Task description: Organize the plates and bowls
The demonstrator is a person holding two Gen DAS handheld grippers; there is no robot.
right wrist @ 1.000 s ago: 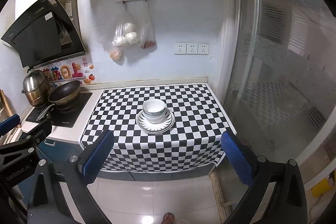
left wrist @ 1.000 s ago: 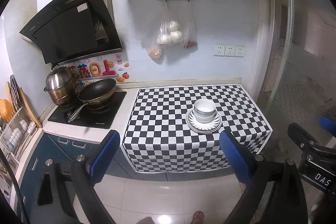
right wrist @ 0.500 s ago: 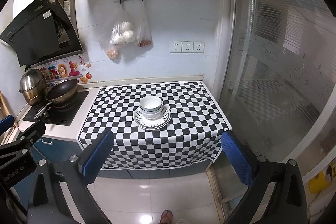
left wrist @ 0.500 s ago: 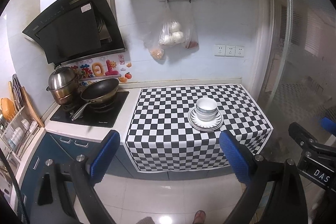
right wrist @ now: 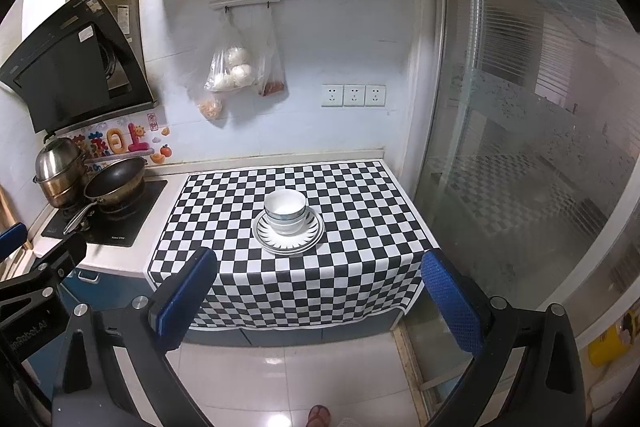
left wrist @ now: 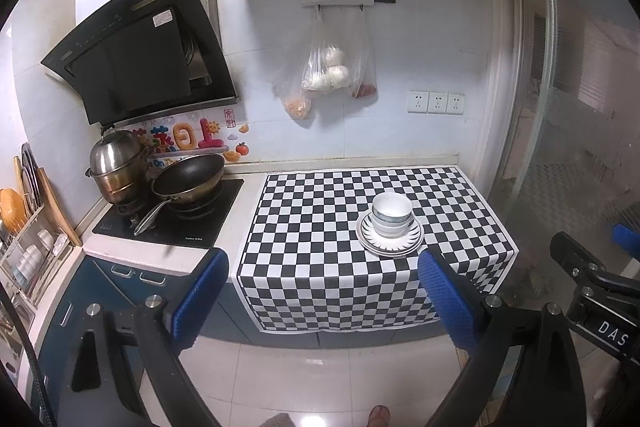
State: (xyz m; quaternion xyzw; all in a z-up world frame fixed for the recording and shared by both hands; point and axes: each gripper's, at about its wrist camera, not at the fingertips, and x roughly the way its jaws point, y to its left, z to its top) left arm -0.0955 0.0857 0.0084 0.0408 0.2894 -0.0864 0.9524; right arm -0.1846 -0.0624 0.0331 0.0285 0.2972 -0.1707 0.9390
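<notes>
White bowls (left wrist: 391,213) (right wrist: 285,210) are nested in a stack on striped-rim plates (left wrist: 412,241) (right wrist: 310,241), which rest on the black-and-white checkered cloth (left wrist: 320,227) (right wrist: 360,211) on the counter. My left gripper (left wrist: 322,297) is open and empty, held out over the floor well short of the counter. My right gripper (right wrist: 318,295) is also open and empty, likewise back from the counter's front edge. In each view the other gripper shows at the side.
A hob (left wrist: 168,223) with a frying pan (left wrist: 188,181) and steel pot (left wrist: 116,167) stands left of the cloth. A dish rack (left wrist: 28,259) sits far left. A glass sliding door (right wrist: 520,147) bounds the right. Food bags (left wrist: 328,71) hang on the wall. A sandalled foot (right wrist: 318,415) shows below.
Both grippers have drawn back a little from the counter, so the bowls and plates look slightly smaller and more of the upper cupboards shows. Nothing on the counter moved.
</notes>
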